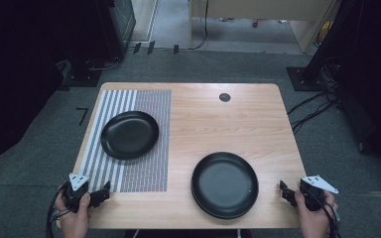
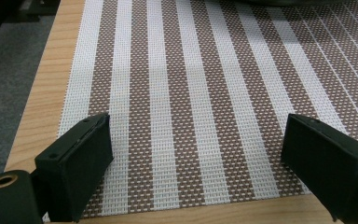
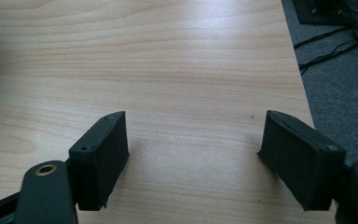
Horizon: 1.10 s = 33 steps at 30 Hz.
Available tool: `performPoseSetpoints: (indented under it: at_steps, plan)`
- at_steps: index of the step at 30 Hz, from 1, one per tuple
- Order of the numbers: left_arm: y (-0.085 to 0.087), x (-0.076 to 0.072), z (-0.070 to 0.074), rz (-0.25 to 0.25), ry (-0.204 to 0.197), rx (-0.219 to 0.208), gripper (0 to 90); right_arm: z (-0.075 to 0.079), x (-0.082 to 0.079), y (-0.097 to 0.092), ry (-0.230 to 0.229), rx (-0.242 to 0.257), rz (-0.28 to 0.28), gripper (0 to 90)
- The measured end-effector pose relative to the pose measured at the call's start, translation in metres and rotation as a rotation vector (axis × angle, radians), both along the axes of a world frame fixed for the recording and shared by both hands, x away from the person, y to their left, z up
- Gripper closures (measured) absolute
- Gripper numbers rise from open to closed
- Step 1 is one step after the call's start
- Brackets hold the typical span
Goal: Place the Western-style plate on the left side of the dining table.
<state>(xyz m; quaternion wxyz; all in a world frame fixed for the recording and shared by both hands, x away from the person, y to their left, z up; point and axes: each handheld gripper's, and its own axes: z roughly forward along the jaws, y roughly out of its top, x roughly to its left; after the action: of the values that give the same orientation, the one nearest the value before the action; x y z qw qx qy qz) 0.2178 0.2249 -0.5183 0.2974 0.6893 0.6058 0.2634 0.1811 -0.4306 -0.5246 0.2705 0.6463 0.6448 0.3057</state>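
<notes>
Our open, empty right gripper [image 1: 288,192] sits right of the round black plate [image 1: 224,184] at lower centre, nearer than our open left gripper [image 1: 100,193].

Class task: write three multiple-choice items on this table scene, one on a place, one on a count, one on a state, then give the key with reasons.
1. Where does the smaller round black plate sit?
A. on the striped brown-and-white woven placemat
B. on the grey floor
C. in a claw

2. How many black plates are on the light wooden table?
A. one
B. two
C. four

3. How does the left claw stand?
A. shut on a plate
B. open, holding nothing
C. shut on the mat

Key: A, the mat lies under it; B, the larger glossy black plate lies on bare wood; B, only mat shows between its jaws.
</notes>
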Motion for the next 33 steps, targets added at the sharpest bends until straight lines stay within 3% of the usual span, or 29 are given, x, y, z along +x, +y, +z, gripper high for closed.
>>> performPoseSetpoints:
  at_steps: [18,22,33]
  plan:
    - [0.0001,0.0001,-0.0001,-0.001,0.001,-0.002,8.2,-0.0005,0.0007,0.002,0.006,-0.018,0.017,19.0]
    - [-0.0005,0.0013,-0.0005,-0.02,0.011,-0.002,4.8,-0.0008,0.0015,0.0026,0.017,-0.017,0.005,13.8]
    - [-0.0007,0.0017,-0.0005,-0.022,0.013,-0.002,3.4,-0.0008,0.0016,0.0034,0.019,-0.017,-0.004,13.1]
